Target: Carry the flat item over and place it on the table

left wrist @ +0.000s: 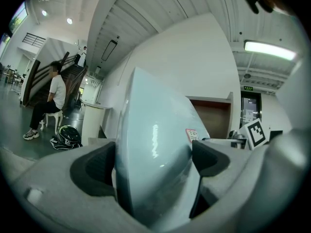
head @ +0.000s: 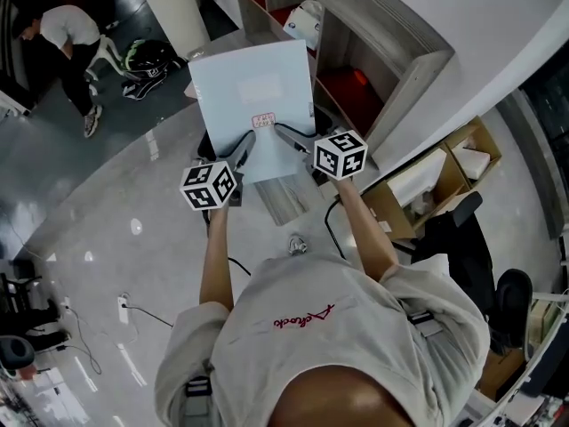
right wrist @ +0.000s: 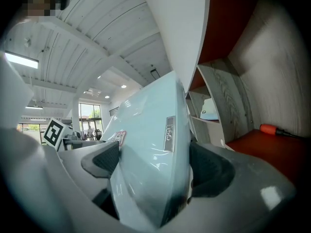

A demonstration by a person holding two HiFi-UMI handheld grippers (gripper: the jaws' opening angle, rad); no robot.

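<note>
You have the pale blue flat rectangular package [head: 253, 96] clamped by its near edge in both the left gripper [head: 242, 146] and right gripper [head: 290, 135], side by side, its long axis pointing away from you above the grey floor [head: 116, 212].

The floor [head: 116, 212] was pale grey, polished stone that threw back the ceiling lights. On it, at the far left, lay a black helmet [head: 149, 58], with a tall white bin [head: 178, 12] standing near it. Closer in, a white socket block [head: 123, 308] lay with its thin cable [head: 156, 317] trailing away. A small shiny object [head: 296, 245], too small to identify, lay mid-floor. An open cardboard box [head: 436, 181] stood to the right, beside a grey wood-grain shelf unit [head: 418, 69]. An orange-handled tool [right wrist: 274, 129] lay on its red shelf board [right wrist: 262, 152], and a white rounded item [head: 305, 18] sat in another compartment.
</note>
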